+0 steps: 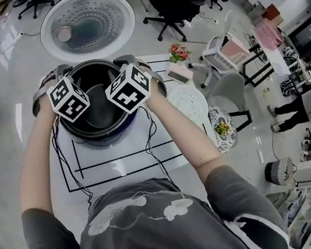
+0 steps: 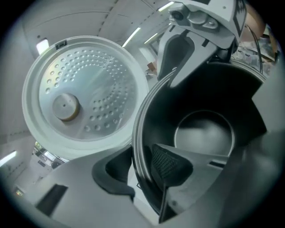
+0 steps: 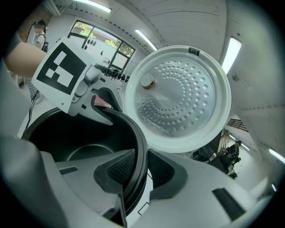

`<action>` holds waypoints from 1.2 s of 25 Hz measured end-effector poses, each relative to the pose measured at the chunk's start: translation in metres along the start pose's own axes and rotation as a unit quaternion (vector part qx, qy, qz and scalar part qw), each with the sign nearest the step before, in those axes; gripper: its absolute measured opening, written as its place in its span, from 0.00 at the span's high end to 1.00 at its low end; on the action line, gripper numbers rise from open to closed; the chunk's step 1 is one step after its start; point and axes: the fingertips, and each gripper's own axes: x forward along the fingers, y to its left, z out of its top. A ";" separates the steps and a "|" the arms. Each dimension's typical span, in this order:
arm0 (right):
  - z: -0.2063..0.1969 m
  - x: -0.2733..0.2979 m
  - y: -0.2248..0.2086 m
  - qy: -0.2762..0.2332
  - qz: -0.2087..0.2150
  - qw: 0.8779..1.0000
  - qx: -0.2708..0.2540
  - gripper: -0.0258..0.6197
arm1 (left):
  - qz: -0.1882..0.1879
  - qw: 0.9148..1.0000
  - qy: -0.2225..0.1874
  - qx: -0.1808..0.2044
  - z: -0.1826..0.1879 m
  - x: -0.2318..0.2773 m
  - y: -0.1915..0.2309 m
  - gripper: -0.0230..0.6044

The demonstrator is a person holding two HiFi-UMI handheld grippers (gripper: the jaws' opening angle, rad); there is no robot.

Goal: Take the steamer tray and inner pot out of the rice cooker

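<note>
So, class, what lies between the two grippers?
Only the bare hollow of the inner pot; left gripper and right gripper clamp its rim. Head view shows it.

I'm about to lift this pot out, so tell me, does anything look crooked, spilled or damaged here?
Nothing stands out. The inner pot sits evenly and empty in the rice cooker, the lid stands open, and the left hand-held gripper and right hand-held gripper each clamp its rim on opposite sides.
</note>
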 end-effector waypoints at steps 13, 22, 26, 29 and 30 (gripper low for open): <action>0.011 -0.020 -0.004 -0.028 -0.010 0.999 0.018 0.78 | -0.026 0.997 -0.002 -0.076 0.010 -0.022 0.014 0.79; 0.008 -0.028 -0.013 -0.046 -0.012 0.997 0.059 0.79 | -0.025 0.997 -0.005 -0.075 0.024 -0.034 0.022 0.81; 0.016 -0.037 -0.018 -0.060 -0.012 0.996 0.068 0.79 | -0.027 0.995 -0.016 -0.091 0.027 -0.044 0.026 0.82; 0.019 -0.044 -0.020 -0.072 -0.020 0.994 0.074 0.79 | -0.023 0.995 -0.026 -0.095 0.032 -0.054 0.030 0.82; 0.021 -0.046 -0.021 -0.076 -0.022 0.994 0.078 0.80 | -0.021 0.995 -0.029 -0.092 0.034 -0.058 0.032 0.82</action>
